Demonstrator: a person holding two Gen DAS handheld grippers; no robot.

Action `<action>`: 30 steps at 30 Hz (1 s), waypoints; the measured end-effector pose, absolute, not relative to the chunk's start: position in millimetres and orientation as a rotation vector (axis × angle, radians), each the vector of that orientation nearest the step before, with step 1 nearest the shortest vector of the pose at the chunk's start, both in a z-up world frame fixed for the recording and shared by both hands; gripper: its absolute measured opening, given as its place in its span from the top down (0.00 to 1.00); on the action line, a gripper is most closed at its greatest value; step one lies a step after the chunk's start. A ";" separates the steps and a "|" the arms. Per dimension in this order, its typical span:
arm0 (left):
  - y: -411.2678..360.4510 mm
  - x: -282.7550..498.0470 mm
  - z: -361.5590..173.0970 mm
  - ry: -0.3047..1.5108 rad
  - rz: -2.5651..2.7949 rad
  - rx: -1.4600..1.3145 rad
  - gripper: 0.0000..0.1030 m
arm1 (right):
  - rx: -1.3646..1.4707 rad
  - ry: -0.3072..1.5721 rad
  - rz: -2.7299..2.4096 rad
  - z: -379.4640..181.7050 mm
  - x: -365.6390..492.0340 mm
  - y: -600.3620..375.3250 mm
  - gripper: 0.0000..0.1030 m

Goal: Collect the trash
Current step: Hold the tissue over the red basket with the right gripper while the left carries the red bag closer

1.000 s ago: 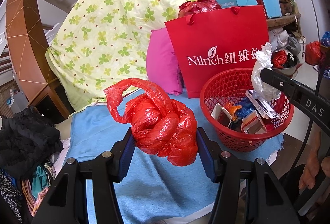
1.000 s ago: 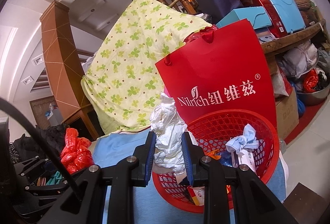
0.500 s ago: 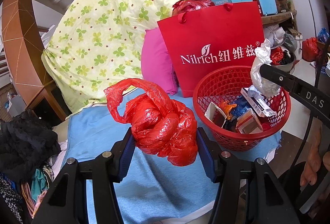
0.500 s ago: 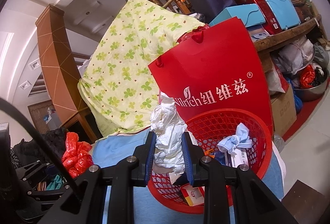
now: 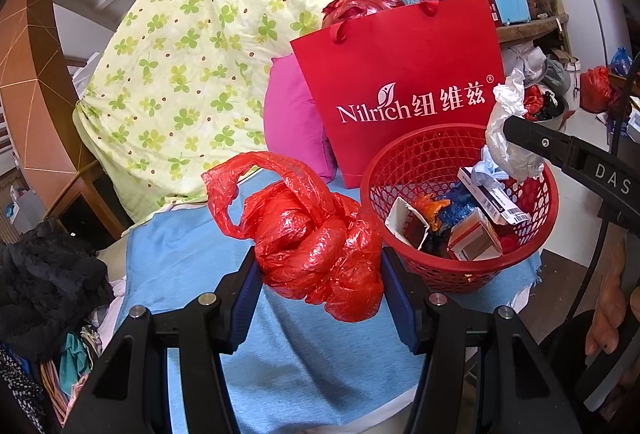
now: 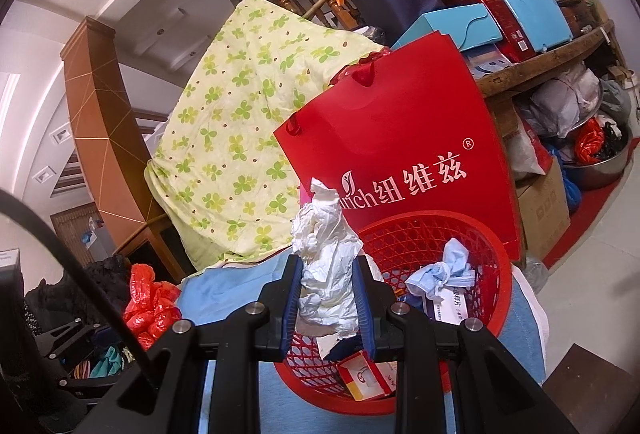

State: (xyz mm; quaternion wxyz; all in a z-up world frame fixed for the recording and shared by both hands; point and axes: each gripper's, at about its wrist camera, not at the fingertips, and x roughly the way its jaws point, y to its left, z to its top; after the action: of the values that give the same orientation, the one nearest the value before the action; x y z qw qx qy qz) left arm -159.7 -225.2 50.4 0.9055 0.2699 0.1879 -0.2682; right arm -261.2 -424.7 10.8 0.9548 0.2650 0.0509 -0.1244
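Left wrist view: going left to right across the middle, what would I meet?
Black clothes → clover quilt → red plastic bag in the left claw → red basket → white wrapper in the right claw.

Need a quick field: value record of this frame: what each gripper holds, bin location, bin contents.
left gripper: shut on red plastic bag, above the blue cloth, beside the basket
right gripper: shut on white crumpled wrapper, over the basket's near rim
red basket: on the blue cloth, in front of the red paper bag
basket contents: small cartons, crumpled blue paper, other scraps
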 end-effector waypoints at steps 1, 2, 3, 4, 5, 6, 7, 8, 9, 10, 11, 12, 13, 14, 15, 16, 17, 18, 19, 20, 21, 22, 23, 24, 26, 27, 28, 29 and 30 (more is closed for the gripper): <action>-225.3 -159.8 50.1 0.389 -0.556 0.558 0.42 | 0.540 0.103 -0.254 10.7 -261.7 -424.9 0.73; -225.8 -159.8 49.5 0.389 -0.556 0.560 0.42 | 0.542 0.102 -0.256 10.5 -262.4 -425.6 0.73; -226.5 -159.8 48.8 0.389 -0.559 0.562 0.42 | 0.544 0.102 -0.256 10.5 -262.5 -426.2 0.73; -226.9 -160.0 48.4 0.389 -0.560 0.563 0.42 | 0.546 0.103 -0.257 10.2 -262.8 -427.0 0.73; -226.9 -160.0 47.7 0.390 -0.563 0.563 0.42 | 0.547 0.103 -0.259 10.1 -263.2 -427.8 0.73; -227.4 -159.7 46.9 0.392 -0.565 0.563 0.42 | 0.549 0.102 -0.260 9.9 -263.5 -428.9 0.73; -228.7 -160.3 46.1 0.393 -0.565 0.564 0.42 | 0.550 0.101 -0.261 9.7 -263.8 -430.0 0.73; -229.5 -160.0 45.1 0.395 -0.566 0.565 0.42 | 0.552 0.101 -0.262 9.6 -264.3 -430.5 0.73; -230.3 -159.8 44.5 0.396 -0.568 0.566 0.42 | 0.553 0.101 -0.262 9.2 -264.4 -431.3 0.73; -230.9 -159.9 43.6 0.398 -0.570 0.565 0.42 | 0.554 0.102 -0.263 8.9 -264.5 -432.2 0.73; -231.9 -159.7 42.5 0.400 -0.572 0.565 0.42 | 0.557 0.101 -0.263 8.7 -264.9 -432.7 0.73; -232.5 -159.3 41.6 0.402 -0.574 0.565 0.42 | 0.558 0.101 -0.263 8.7 -265.1 -432.8 0.73; -233.3 -159.7 40.9 0.403 -0.575 0.567 0.42 | 0.559 0.102 -0.264 8.6 -265.0 -433.2 0.73; -233.8 -159.4 40.2 0.405 -0.576 0.568 0.42 | 0.559 0.103 -0.264 8.4 -265.0 -433.4 0.73; -234.1 -159.6 39.2 0.407 -0.579 0.568 0.42 | 0.558 0.102 -0.264 8.4 -265.2 -433.6 0.73; -235.1 -159.2 38.1 0.410 -0.581 0.566 0.42 | 0.559 0.102 -0.265 8.3 -265.6 -434.0 0.73; -235.5 -158.8 37.4 0.412 -0.582 0.566 0.42 | 0.559 0.102 -0.265 8.4 -266.1 -434.2 0.73; -236.1 -158.5 36.5 0.414 -0.584 0.567 0.42 | 0.559 0.103 -0.265 8.2 -265.4 -434.2 0.73; -236.5 -157.9 36.1 0.415 -0.585 0.568 0.42 | 0.559 0.104 -0.265 8.1 -265.6 -434.5 0.73; -237.1 -157.5 35.2 0.417 -0.587 0.569 0.42 | 0.560 0.104 -0.265 8.2 -266.1 -434.7 0.73; -237.7 -157.1 34.5 0.419 -0.589 0.568 0.42 | 0.561 0.104 -0.265 8.2 -265.7 -435.1 0.73; -238.4 -157.1 33.9 0.421 -0.590 0.567 0.42 | 0.561 0.105 -0.266 8.1 -265.7 -435.2 0.73; -239.0 -156.7 33.1 0.423 -0.592 0.566 0.42 | 0.561 0.105 -0.267 7.9 -265.8 -435.3 0.73; -239.7 -156.2 32.3 0.425 -0.594 0.567 0.42 | 0.562 0.105 -0.269 7.7 -266.3 -435.5 0.73; -240.8 -155.7 31.0 0.426 -0.597 0.568 0.42 | 0.563 0.104 -0.270 7.4 -267.2 -436.3 0.73; -241.3 -155.1 30.2 0.429 -0.601 0.566 0.42 | 0.563 0.105 -0.270 7.2 -266.6 -435.9 0.73; -241.6 -154.4 29.7 0.431 -0.602 0.565 0.42 | 0.563 0.107 -0.271 7.1 -266.4 -436.0 0.73; -242.1 -153.6 28.8 0.434 -0.604 0.565 0.42 | 0.563 0.107 -0.272 7.0 -267.1 -436.2 0.73; -242.7 -153.1 27.8 0.435 -0.606 0.566 0.42 | 0.563 0.106 -0.273 7.1 -267.1 -436.1 0.73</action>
State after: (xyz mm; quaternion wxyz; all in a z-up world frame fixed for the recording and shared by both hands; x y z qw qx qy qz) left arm -153.1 -242.7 27.8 0.8923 0.2728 0.2098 -0.2920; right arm -267.1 -436.1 7.1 0.9500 0.2770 0.0523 -0.1341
